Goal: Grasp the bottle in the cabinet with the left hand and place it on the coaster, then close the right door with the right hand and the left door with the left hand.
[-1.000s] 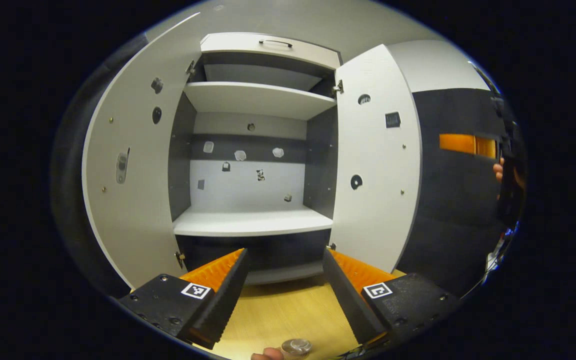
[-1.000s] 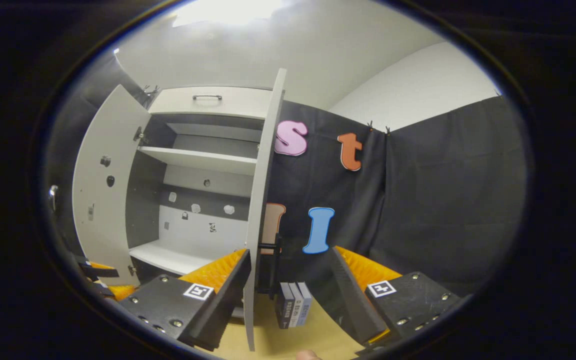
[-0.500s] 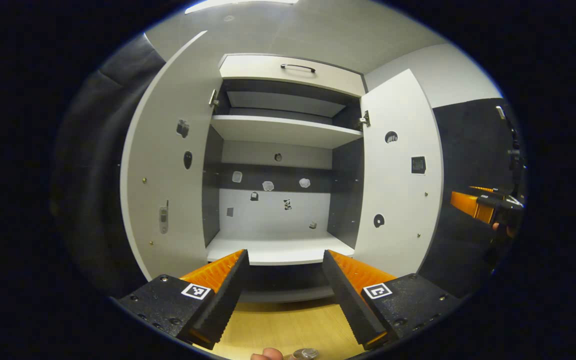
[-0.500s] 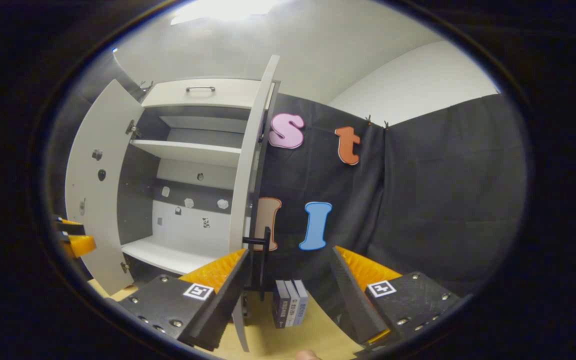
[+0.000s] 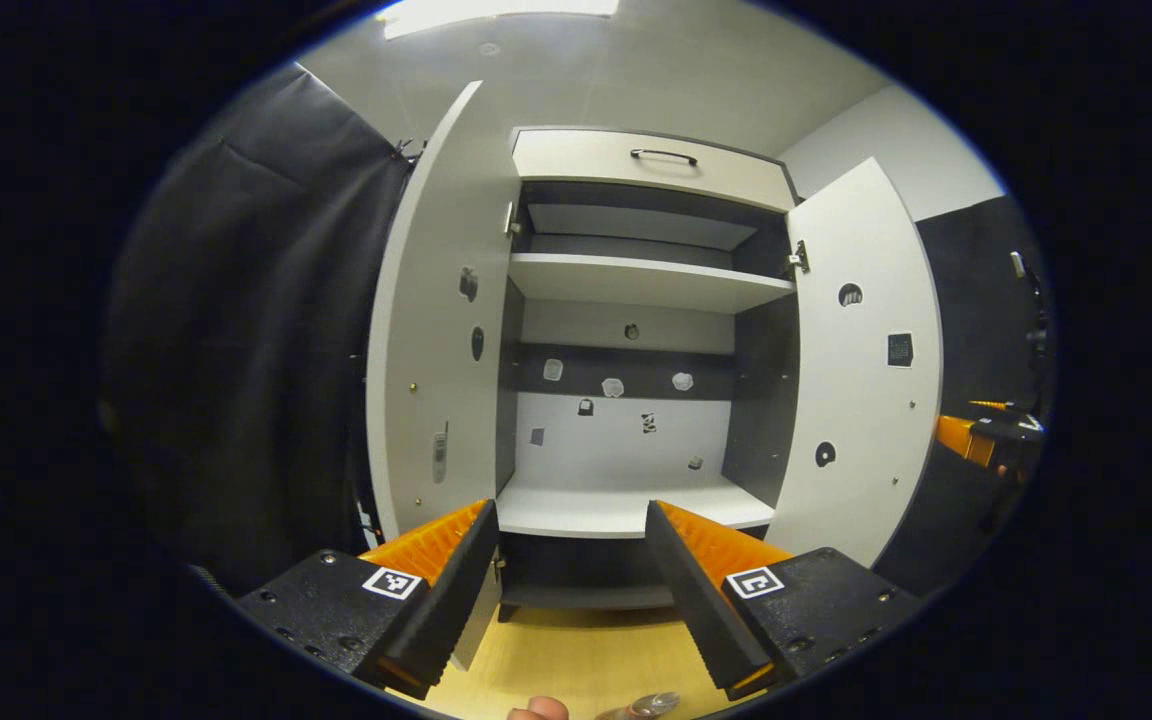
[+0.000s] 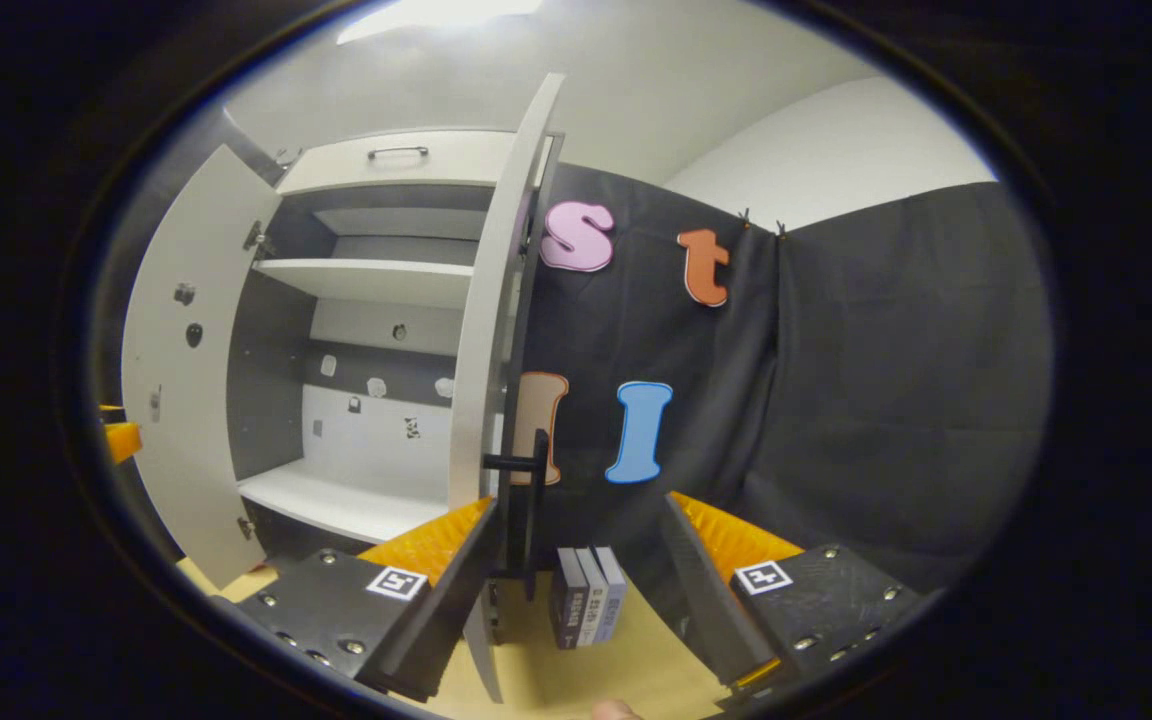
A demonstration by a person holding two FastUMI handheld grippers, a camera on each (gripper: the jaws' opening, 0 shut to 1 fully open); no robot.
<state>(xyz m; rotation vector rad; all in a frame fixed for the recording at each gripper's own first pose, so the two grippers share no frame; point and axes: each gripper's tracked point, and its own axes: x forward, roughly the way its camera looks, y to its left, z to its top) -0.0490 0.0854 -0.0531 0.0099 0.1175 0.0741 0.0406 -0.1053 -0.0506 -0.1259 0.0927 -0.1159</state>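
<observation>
The white cabinet stands open ahead, its lower shelf (image 5: 626, 508) bare. Its left door (image 5: 436, 330) and right door (image 5: 861, 370) swing out toward me. My left gripper (image 5: 571, 590) is open and points at the shelf, with nothing between its fingers. A clear bottle top (image 5: 648, 706) peeks in at the bottom edge, below that gripper. In the right gripper view the right door (image 6: 484, 330) is seen edge-on, with its black handle (image 6: 528, 500) on the outer face. My right gripper (image 6: 581, 590) is open, the handle just beyond its left finger; I cannot tell if they touch.
Cabinet and grippers are over a wooden tabletop (image 5: 576, 660). Three small books (image 6: 588, 608) stand on it by the black cloth wall, right of the right door. The right gripper (image 5: 976, 435) shows far right past the door. A fingertip (image 5: 536, 710) shows at the bottom edge.
The left gripper has swung left and tilted up: the cabinet slid right in its view and the bottle top sank to the edge. The right gripper has edged nearer the right door's handle.
</observation>
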